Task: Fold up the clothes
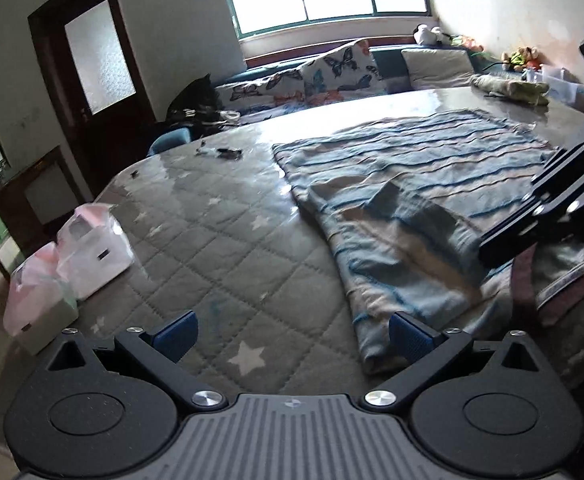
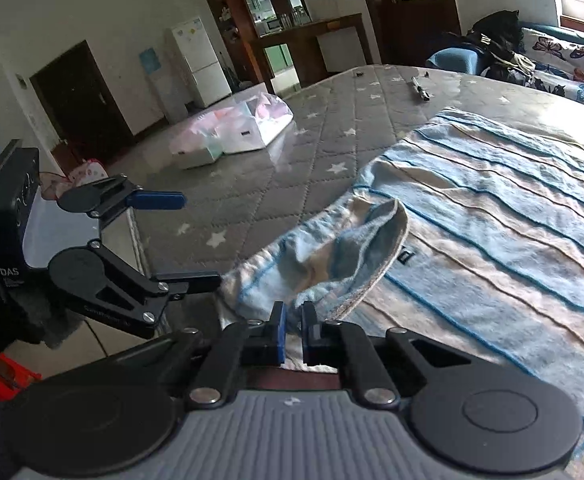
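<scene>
A blue, white and tan striped garment lies spread on the grey quilted star-pattern table cover, its near edge rumpled and partly folded over. My left gripper is open and empty, low over the cover, its right pad beside the garment's near corner. It also shows in the right wrist view, open. My right gripper is shut on the garment's near edge. Its body shows at the right edge of the left wrist view.
Two white boxes in plastic bags sit at the cover's left edge. Small dark items lie farther back. A butterfly-print sofa, window and dark door stand behind. Folded cloth rests at the far right.
</scene>
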A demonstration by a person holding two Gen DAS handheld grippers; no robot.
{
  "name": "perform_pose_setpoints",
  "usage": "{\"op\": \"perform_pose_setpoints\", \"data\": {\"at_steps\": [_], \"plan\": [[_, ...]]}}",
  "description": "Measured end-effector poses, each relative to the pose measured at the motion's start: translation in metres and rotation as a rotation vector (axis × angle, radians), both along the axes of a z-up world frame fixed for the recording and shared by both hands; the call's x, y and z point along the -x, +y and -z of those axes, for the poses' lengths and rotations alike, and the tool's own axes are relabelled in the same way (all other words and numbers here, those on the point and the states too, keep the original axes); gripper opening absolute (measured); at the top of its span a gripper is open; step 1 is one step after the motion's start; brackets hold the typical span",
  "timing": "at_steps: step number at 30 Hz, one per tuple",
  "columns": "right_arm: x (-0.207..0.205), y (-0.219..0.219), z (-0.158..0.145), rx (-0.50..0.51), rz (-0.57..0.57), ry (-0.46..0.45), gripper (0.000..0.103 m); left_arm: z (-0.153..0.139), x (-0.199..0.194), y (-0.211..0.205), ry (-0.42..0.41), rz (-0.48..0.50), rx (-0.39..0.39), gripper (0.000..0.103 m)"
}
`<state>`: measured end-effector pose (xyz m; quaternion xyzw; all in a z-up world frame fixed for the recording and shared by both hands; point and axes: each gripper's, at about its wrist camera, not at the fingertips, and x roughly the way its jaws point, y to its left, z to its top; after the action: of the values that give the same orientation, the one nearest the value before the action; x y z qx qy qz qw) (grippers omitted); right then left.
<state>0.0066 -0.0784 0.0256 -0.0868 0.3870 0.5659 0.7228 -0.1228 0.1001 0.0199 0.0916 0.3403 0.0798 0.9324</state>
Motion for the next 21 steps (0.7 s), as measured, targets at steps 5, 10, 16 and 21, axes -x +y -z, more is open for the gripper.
{"op": "perform_pose_setpoints", "data": {"at_steps": [5,10,16,21], "plan": [[-0.001,-0.001,0.006,0.044,0.022,-0.011,0.005,0.01,-0.011,-0.001,0.033,0.013,-0.003,0.103],[-0.009,-0.008,0.007,0.081,0.055,-0.031,0.01,0.009,-0.008,0.003,0.031,0.025,-0.008,0.103],[-0.021,0.011,-0.008,0.01,0.073,-0.092,0.01,0.008,-0.008,0.005,0.035,0.035,-0.004,0.103],[-0.023,0.045,-0.003,0.011,0.03,-0.17,0.01,0.009,-0.008,0.008,0.038,0.032,0.008,0.103]]}}
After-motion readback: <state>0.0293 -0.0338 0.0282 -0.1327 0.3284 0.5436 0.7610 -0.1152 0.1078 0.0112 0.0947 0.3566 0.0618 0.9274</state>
